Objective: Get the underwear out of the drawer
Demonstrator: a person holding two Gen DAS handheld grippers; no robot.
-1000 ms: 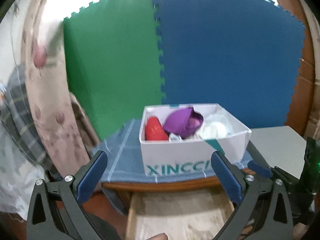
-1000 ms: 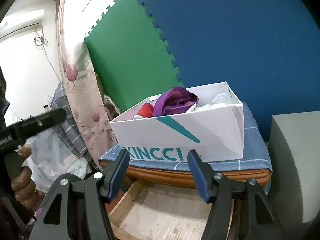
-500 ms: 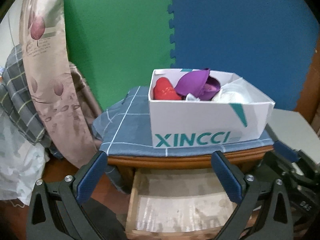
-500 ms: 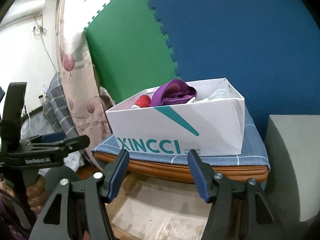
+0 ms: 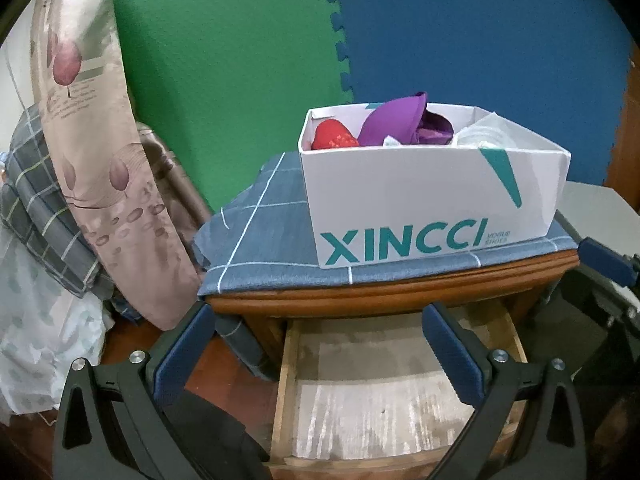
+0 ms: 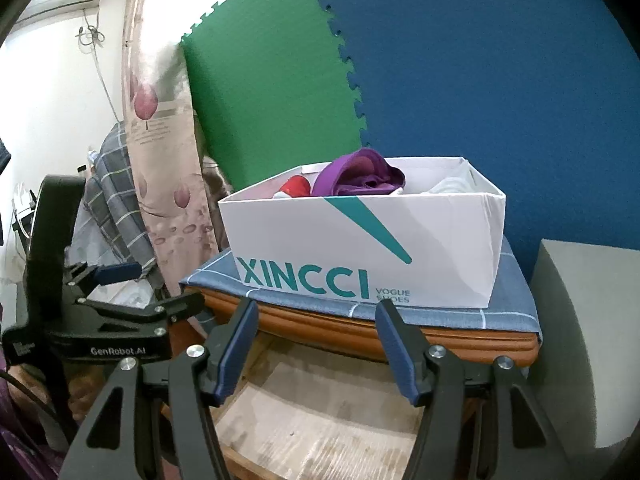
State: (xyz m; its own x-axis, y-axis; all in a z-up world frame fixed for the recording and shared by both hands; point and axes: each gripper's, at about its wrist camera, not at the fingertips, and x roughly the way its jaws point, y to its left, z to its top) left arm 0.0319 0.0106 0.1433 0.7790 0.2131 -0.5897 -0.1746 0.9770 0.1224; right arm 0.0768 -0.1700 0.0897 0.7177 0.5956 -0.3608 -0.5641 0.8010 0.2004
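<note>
A: What risk is seen from here?

B: The drawer (image 5: 384, 392) is pulled out under the wooden table (image 5: 384, 296), and as much of its floor as is shown looks bare. No underwear is made out in it. If a grab is made there, only the worn liner would be pinched, or the pads would be knocked on the drawer's side wall.

A: And the garments that are visible?

B: A purple piece (image 5: 394, 124), a red piece (image 5: 334, 138) and something white (image 5: 486, 136) are heaped in the white box (image 5: 420, 200), which is set on the blue checked cloth (image 5: 264, 240) on the tabletop (whether these count as the task's underwear cannot be told). A reach for them could be caught on the box's front wall, so that the box is shoved back or tipped on the loose cloth.

A: How are the tongs held?

B: The left gripper (image 5: 316, 344) is held with its jaws wide apart and nothing between them. The right gripper (image 6: 316, 346) is also held apart, less widely, and is empty.

A: Where does the cloth pile lie relative to them?

B: In both wrist views the box is seen above and beyond the fingertips, well apart from them, while the drawer's opening lies just below and between the tips. The left gripper's body is seen at the right view's left edge, beside the table.
</note>
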